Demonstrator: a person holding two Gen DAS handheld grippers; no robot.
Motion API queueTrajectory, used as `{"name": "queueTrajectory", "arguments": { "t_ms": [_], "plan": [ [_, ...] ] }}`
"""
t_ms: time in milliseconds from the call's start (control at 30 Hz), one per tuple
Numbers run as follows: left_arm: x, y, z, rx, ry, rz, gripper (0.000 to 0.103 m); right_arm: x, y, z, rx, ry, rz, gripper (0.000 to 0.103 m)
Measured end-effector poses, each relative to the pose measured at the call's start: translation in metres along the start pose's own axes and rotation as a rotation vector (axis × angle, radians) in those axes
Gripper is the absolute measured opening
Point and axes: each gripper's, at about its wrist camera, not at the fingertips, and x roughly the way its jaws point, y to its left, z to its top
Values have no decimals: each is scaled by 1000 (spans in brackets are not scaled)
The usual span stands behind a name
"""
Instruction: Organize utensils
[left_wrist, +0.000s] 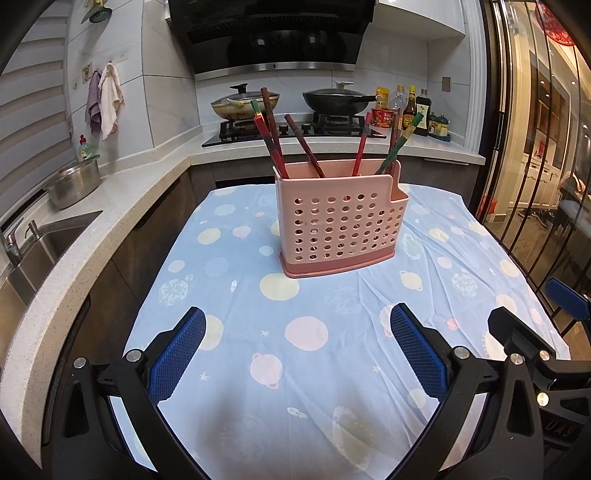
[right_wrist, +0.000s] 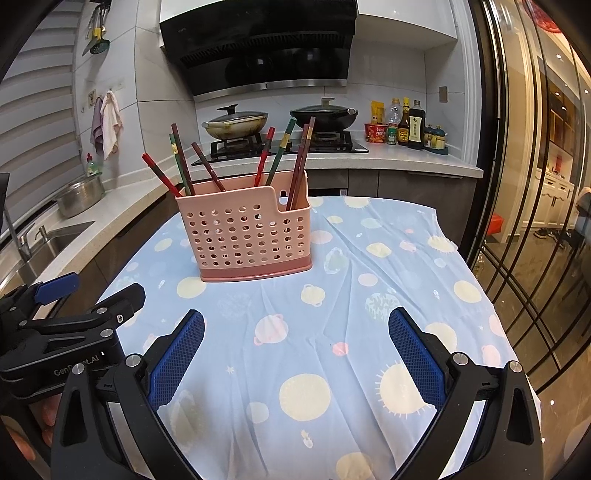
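Here chopsticks (left_wrist: 275, 136) stand in the pink holder (left_wrist: 336, 229); each hand-held gripper (left_wrist: 297, 354) (right_wrist: 295, 354) gapes empty.

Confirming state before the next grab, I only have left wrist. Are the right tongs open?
Observer: Yes, the right tongs are open with nothing between them, above the tablecloth.
Operator: Anything in the holder's notched end?
Observer: Two brown chopsticks lean in that end of the pink holder.
Operator: Back wall there?
Observer: A keyhole slot shows through the notch.
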Motion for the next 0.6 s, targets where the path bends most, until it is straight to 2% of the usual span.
{"name": "queueTrajectory", "arguments": {
  "t_ms": [600],
  "plan": [
    [3, -5, 1, 14, -7, 9, 96, 2, -3, 0, 6, -1, -4, 97]
  ]
}}
